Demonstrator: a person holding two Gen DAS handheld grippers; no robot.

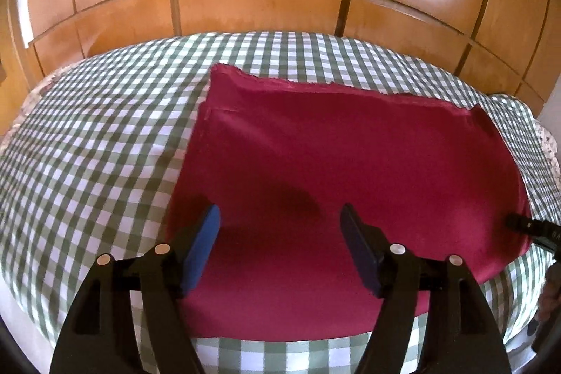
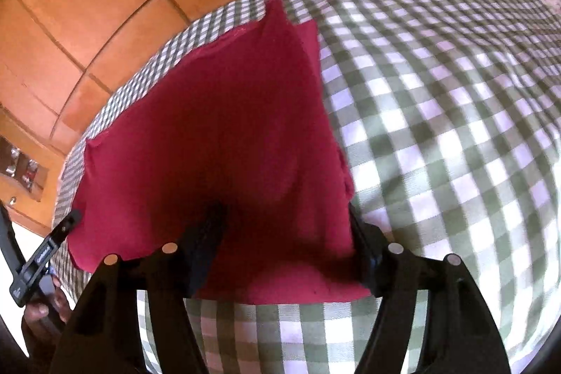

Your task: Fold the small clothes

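The left gripper (image 1: 280, 247) is seen with jaws apart and nothing between the pads, hovering over the near part of the cloth (image 1: 333, 163). The red cloth is laid flat on the checked cover (image 1: 105, 146), already doubled, with a frayed far edge. It is judged light, thin and limp, so it should sag and slide when lifted; a hold at the near corners is advised. The right gripper (image 2: 285, 240) is likewise spread, straddling the cloth's (image 2: 210, 135) near right corner, without a visible pinch. Wooden panels (image 1: 263, 6) are seen behind.
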